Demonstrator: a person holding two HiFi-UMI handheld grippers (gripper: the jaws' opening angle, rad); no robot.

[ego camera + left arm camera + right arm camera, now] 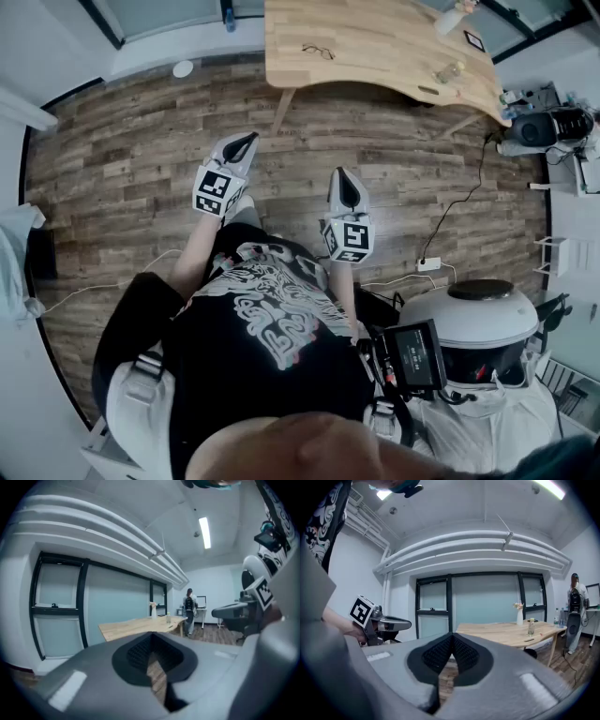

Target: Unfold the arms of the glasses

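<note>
The glasses, thin dark frames, lie on the light wooden table far ahead of me across the floor. In the head view my left gripper and right gripper are held in the air over the wood floor, well short of the table, both pointing toward it. The left gripper is shut with its jaws meeting at the tips and nothing between them. My right gripper is shut the same way and holds nothing. The glasses cannot be made out in either gripper view.
On the table stand a vase with flowers and a small bottle. A person with a backpack stands at the far right. A cable and power strip lie on the floor, beside a white domed machine.
</note>
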